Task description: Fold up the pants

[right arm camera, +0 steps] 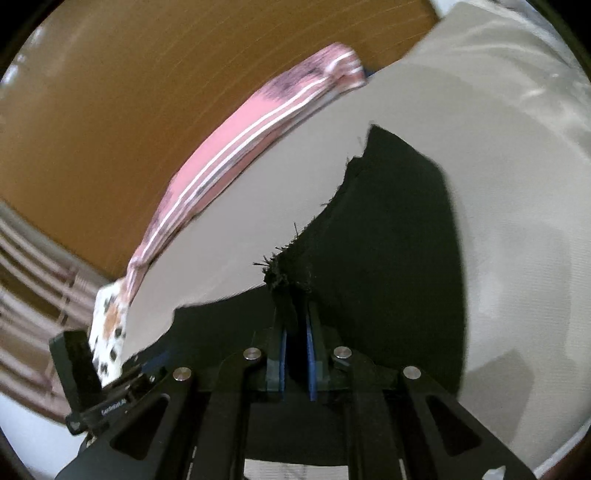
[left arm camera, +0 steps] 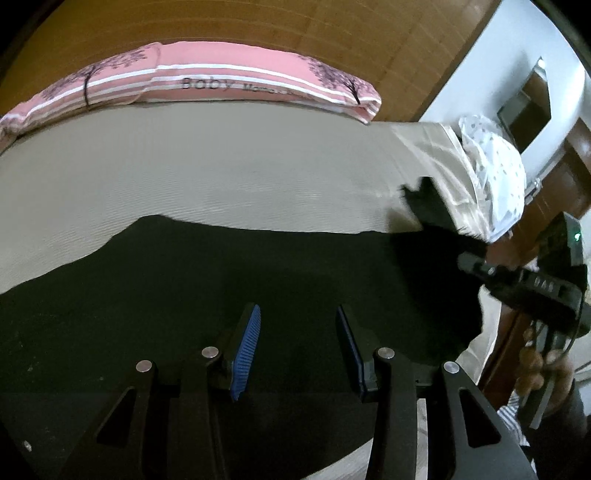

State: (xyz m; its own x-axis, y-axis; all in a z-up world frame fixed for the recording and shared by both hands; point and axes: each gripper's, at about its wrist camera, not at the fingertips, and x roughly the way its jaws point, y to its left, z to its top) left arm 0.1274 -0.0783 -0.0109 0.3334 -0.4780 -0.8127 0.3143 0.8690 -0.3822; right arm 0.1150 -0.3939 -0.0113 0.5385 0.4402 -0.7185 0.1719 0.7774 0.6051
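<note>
Because the right tongs (right arm camera: 295, 354) sit nearly closed on a frayed edge of the black pants (right arm camera: 388, 240), with a tuft of loose threads bunched just past their blue pads, that corner of the garment is pinched and lifted off the bed (right arm camera: 258, 206). The left tongs (left arm camera: 299, 350) stand partly open above the dark cloth, their pads apart and nothing visibly pressed between them, so they seem to hold nothing. Beyond them the pants (left arm camera: 240, 288) spread wide across the beige sheet, one edge running level across the bed (left arm camera: 184, 177). At the right of the left wrist view the other tool shows with a raised black corner beside it. Farther back a pink striped pillow (left arm camera: 229, 77) lies along the head of the bed against a wooden headboard (left arm camera: 258, 26), and a white dotted cloth (left arm camera: 495, 173) sits at the bed's far corner. The main risk, by judgement, is the thin hold: gripped on a fraying hem, the fabric could slip free if pulled fast, and the fold would drop crooked. With only one corner carried, the free side may drag and bunch on the sheet, leaving the halves misaligned. The blur in the right view suggests brisk movement, which would worsen both.
</note>
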